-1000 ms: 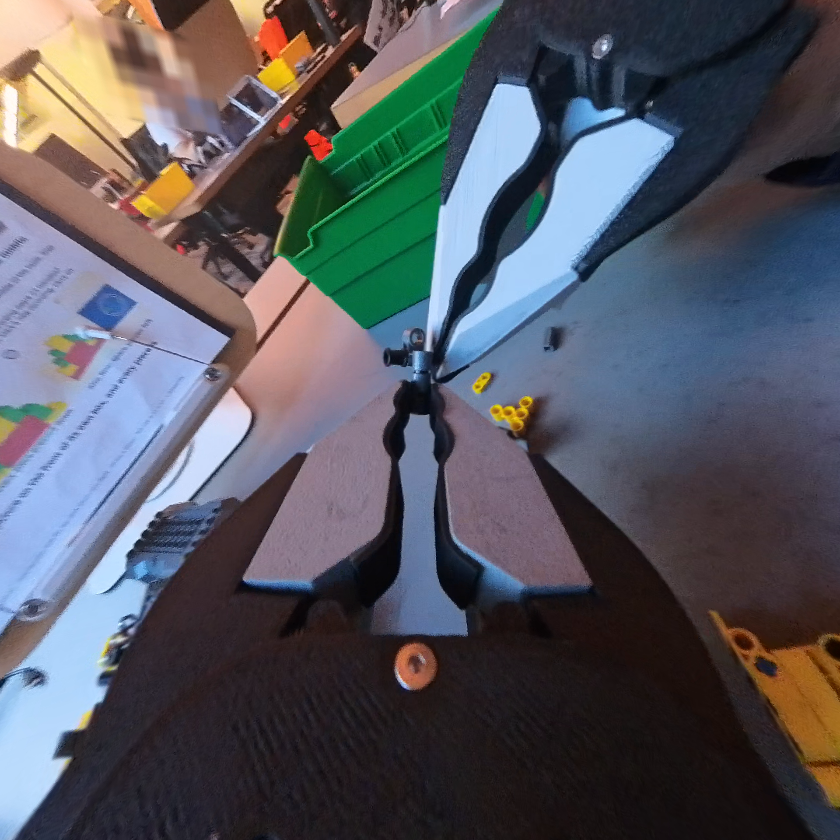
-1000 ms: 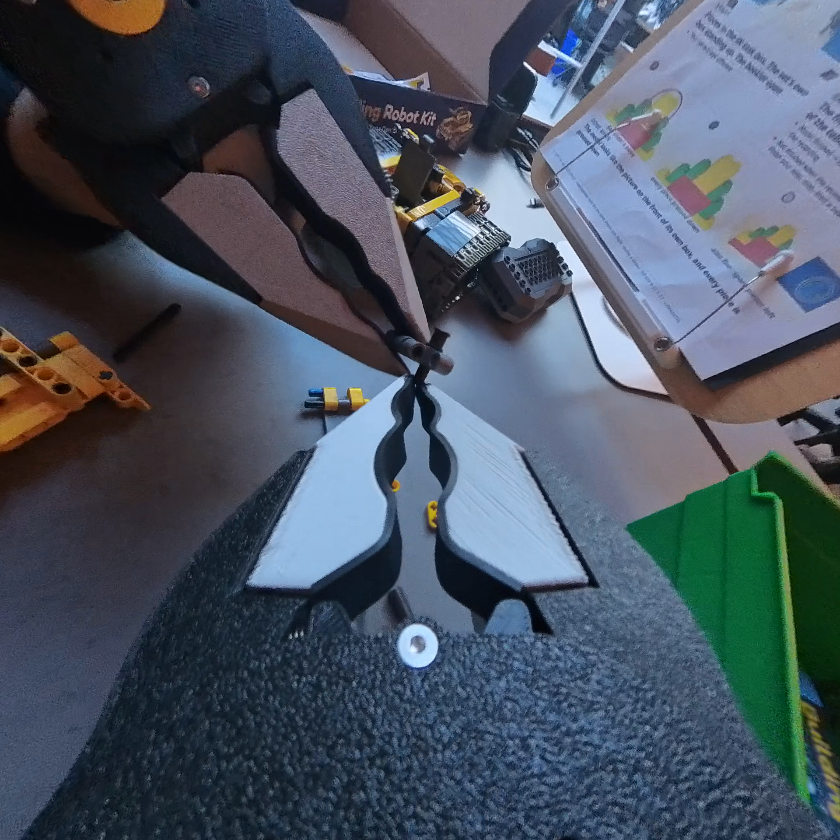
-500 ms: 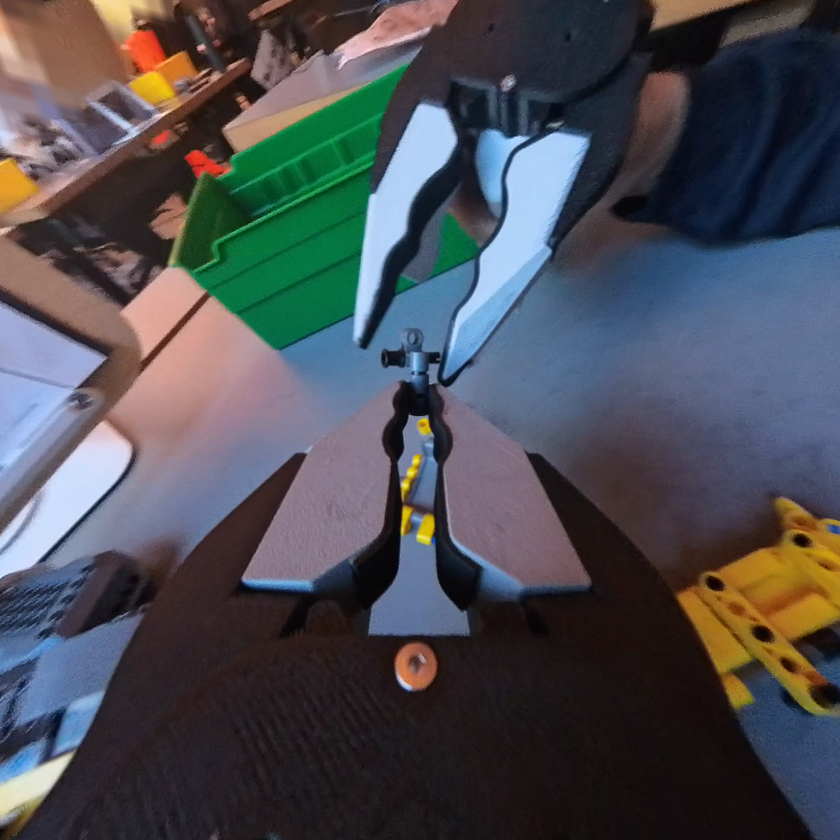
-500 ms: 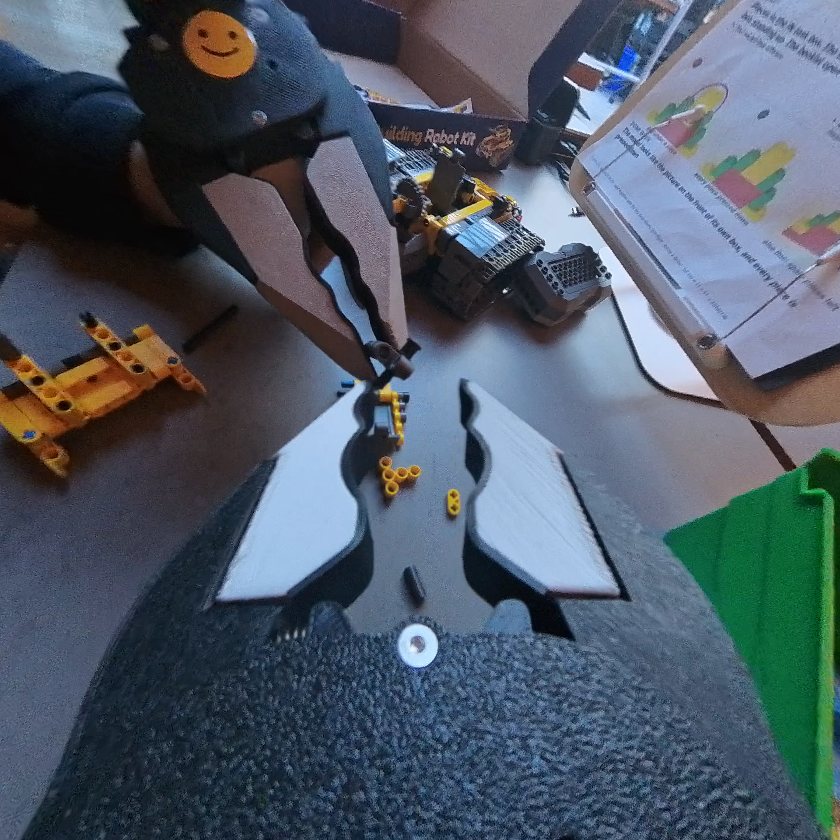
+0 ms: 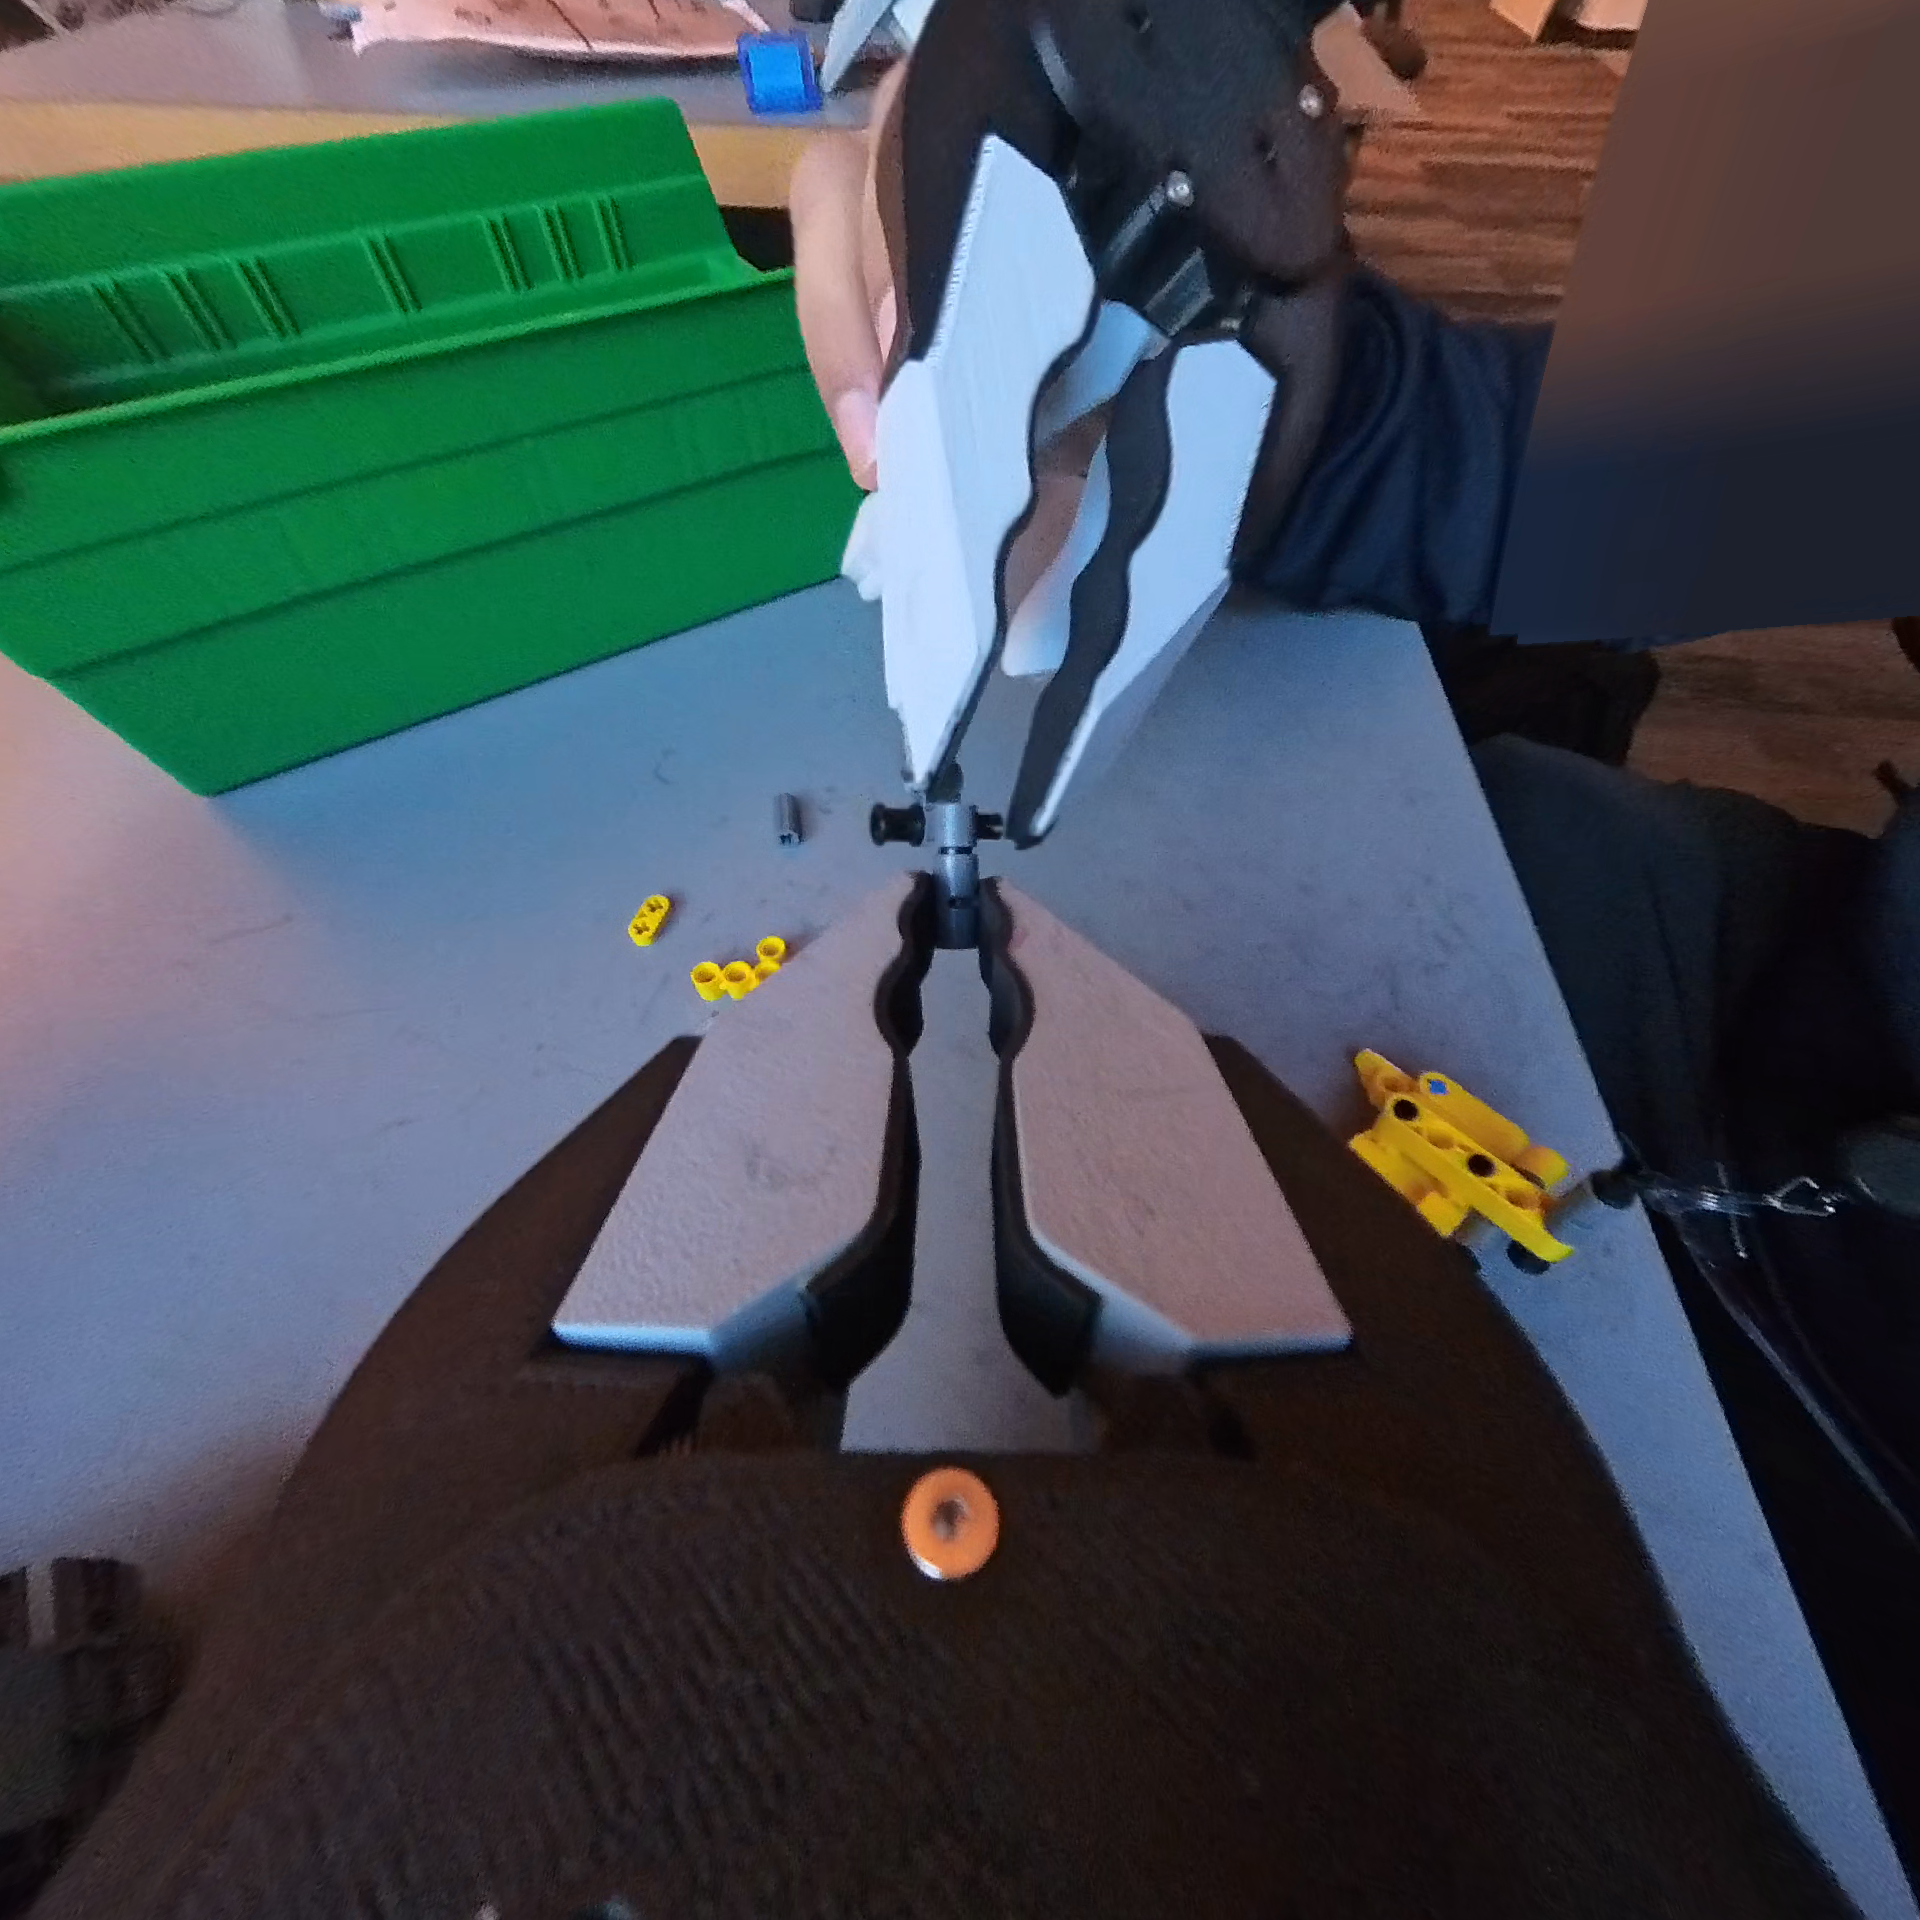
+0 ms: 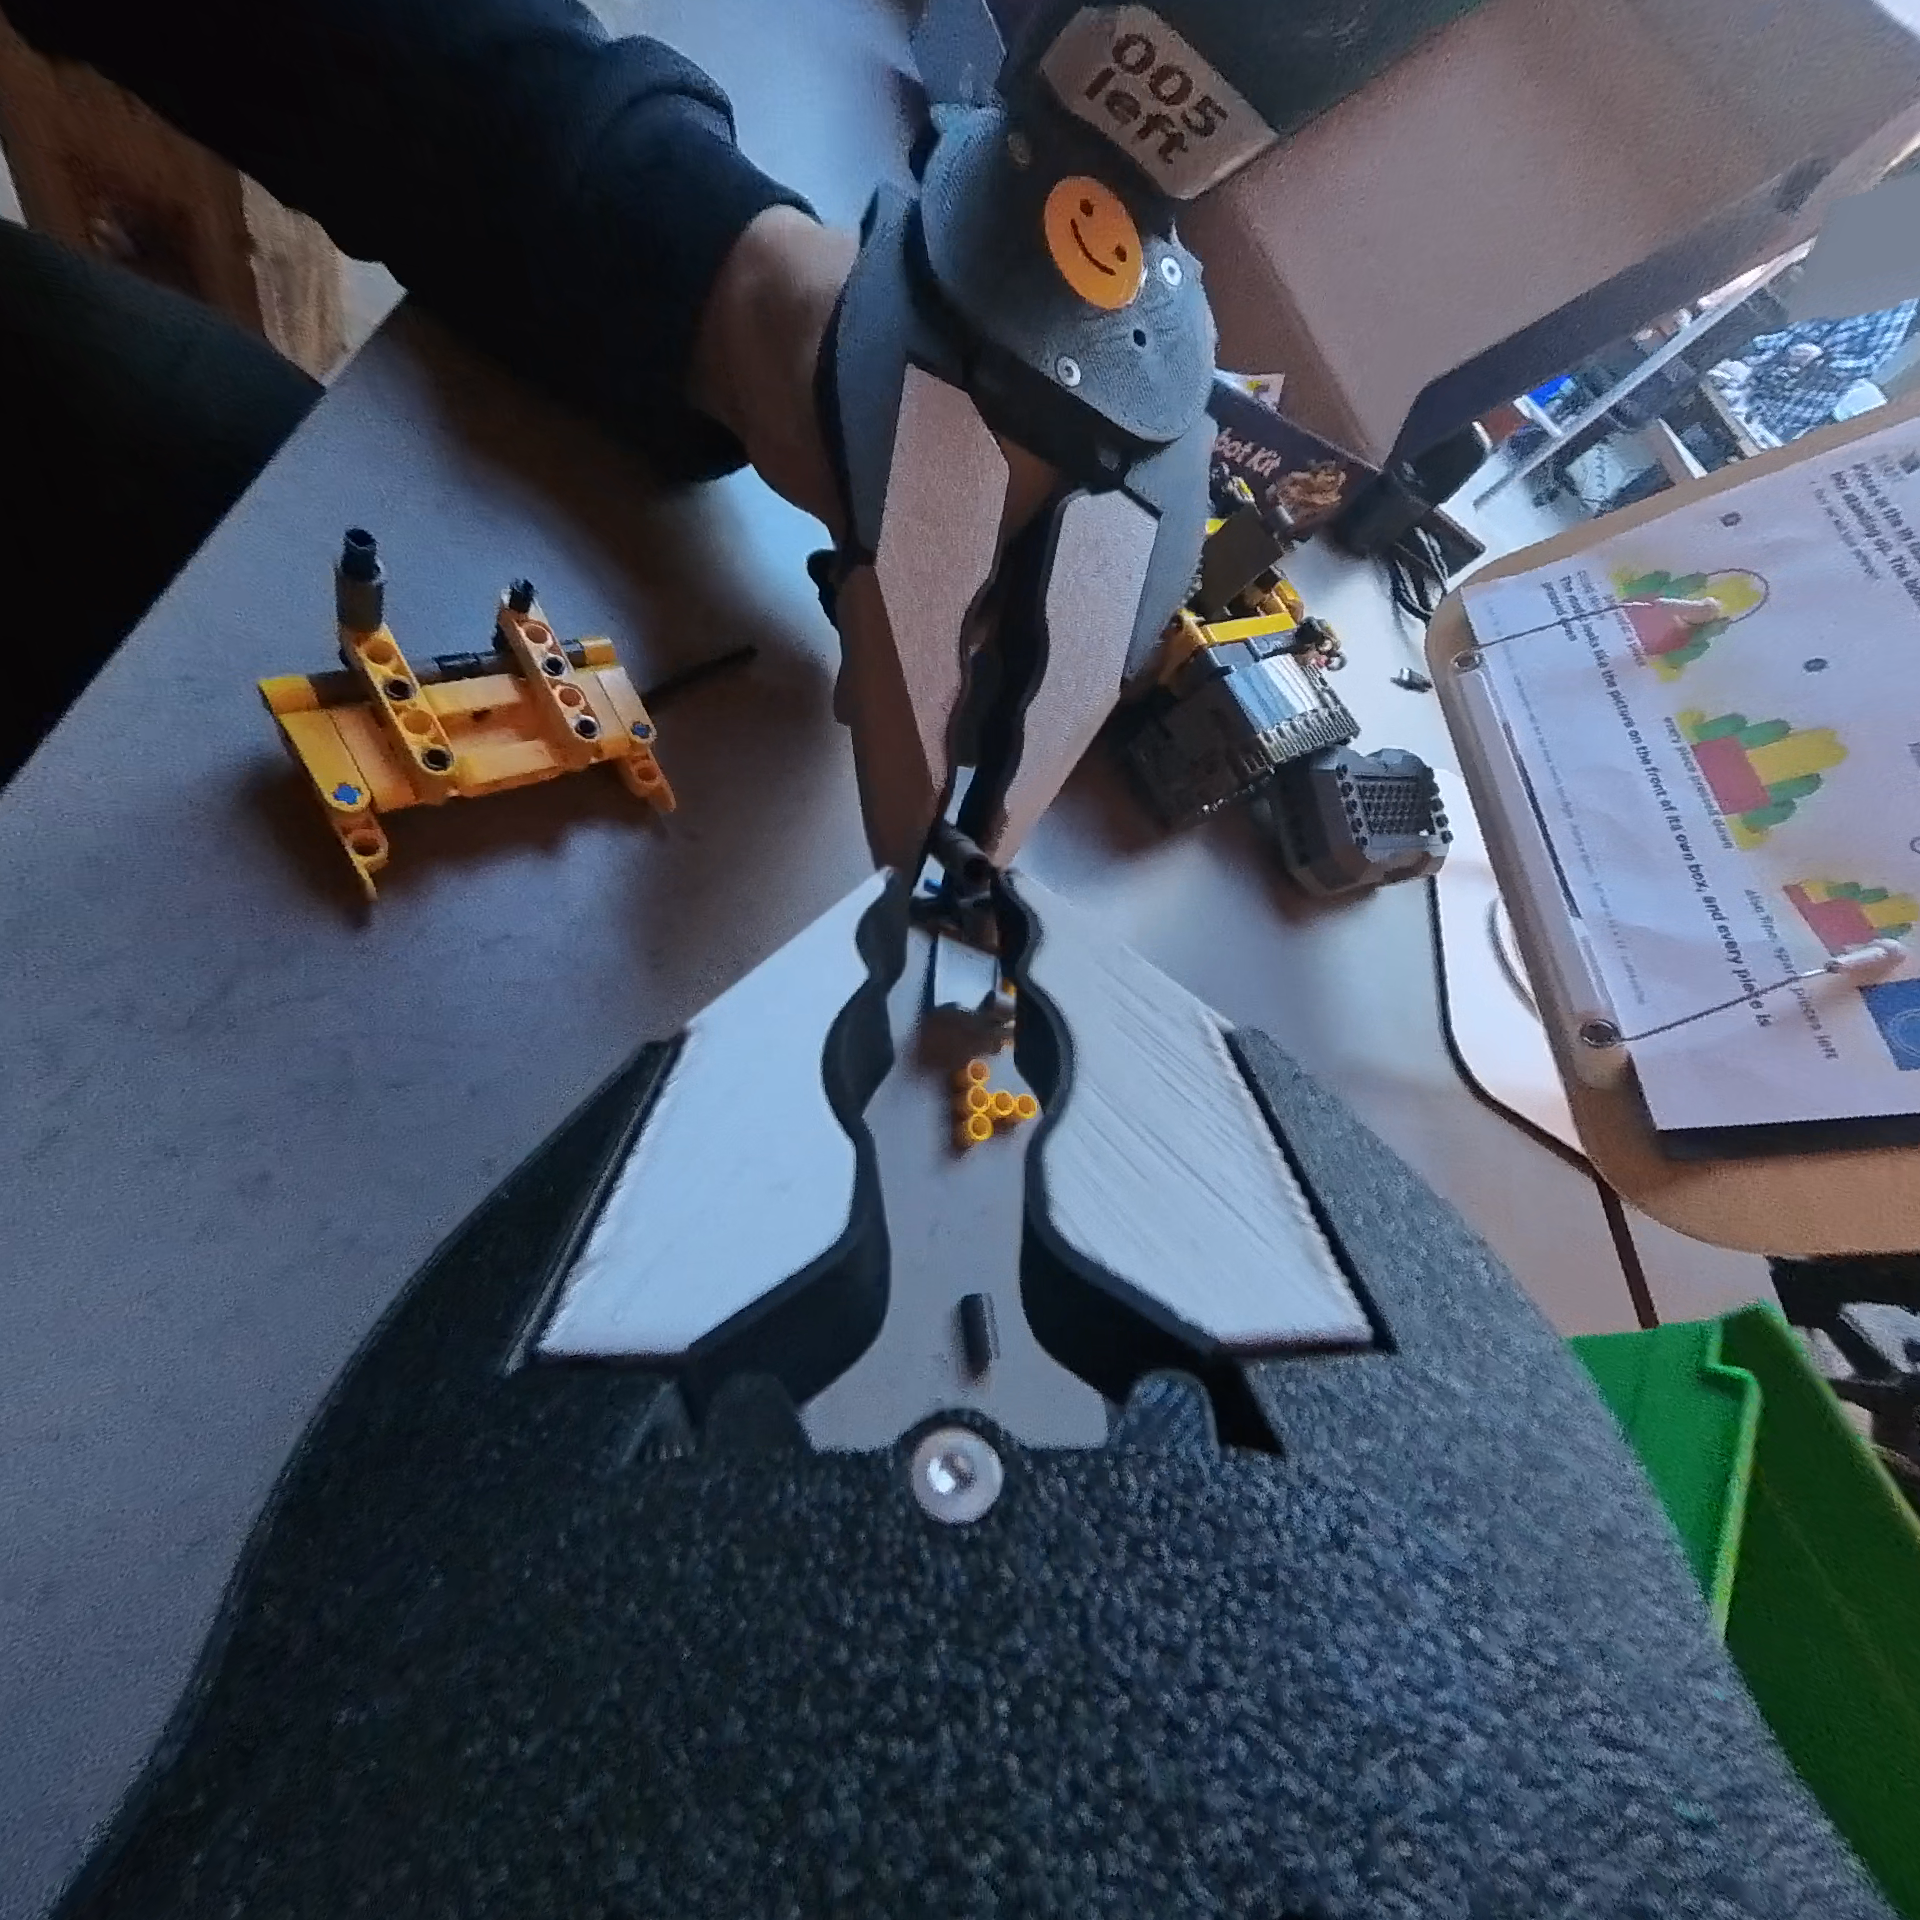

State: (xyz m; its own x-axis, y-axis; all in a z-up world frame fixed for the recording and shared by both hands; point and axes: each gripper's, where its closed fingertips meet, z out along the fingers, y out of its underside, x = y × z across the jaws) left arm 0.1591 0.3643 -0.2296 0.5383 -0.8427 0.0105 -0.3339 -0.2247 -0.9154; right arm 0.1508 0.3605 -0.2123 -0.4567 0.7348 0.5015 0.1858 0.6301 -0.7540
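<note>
My left gripper (image 5: 954, 896), with brown pads, is shut on a small grey connector (image 5: 954, 868) that has a black pin (image 5: 896, 823) through it crosswise, held above the grey table (image 5: 312, 1143). My right gripper (image 6: 954, 891), with white pads, comes down from above in the left wrist view (image 5: 977, 805). Its jaws are a little apart, with the tips on either side of the connector's top. In the right wrist view the left gripper (image 6: 956, 836) and the connector (image 6: 964, 857) meet my right fingertips.
A yellow beam assembly (image 6: 468, 717) lies near the table edge (image 5: 1455, 1153). Small yellow pieces (image 5: 738, 971) and a grey bush (image 5: 788, 818) lie under the grippers. A green bin (image 5: 395, 468), a black-and-yellow model (image 6: 1247, 707), an instruction board (image 6: 1714, 779) and a cardboard box (image 6: 1455, 208) stand around. The tips of both grippers are at nearly the same place. The grey bush (image 5: 788, 818) sits 11 cm or so from the ends of my left fingers.
The right gripper was shut at the connector, opened wide and drew back, and has now come back with its jaws narrowed around the connector's top. The left gripper kept hold and swung right.
</note>
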